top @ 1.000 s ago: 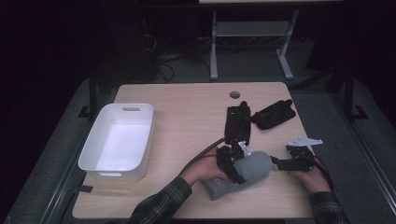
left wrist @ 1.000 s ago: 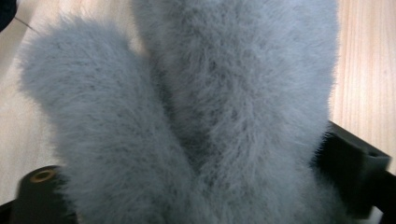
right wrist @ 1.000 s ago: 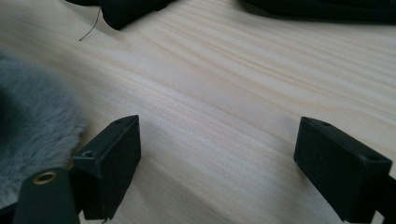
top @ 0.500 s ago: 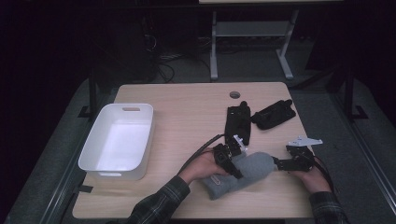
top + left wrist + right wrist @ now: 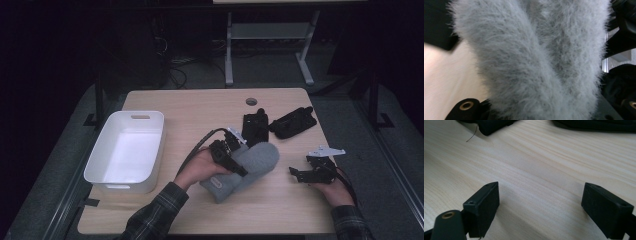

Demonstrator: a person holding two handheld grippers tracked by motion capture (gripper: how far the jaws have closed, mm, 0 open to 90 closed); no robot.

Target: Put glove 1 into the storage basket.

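Grey slipper pinched in your left gripper

Your left gripper clamps the fuzzy slipper at table centre; the right gripper, at 3 o'clock, gapes empty. It's soft and light, so grip its thick rim.

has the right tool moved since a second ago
Yes. The right tool has pulled back from the grey slipper, toward the table's right edge; earlier it sat against the slipper. It now hovers open over bare wood.
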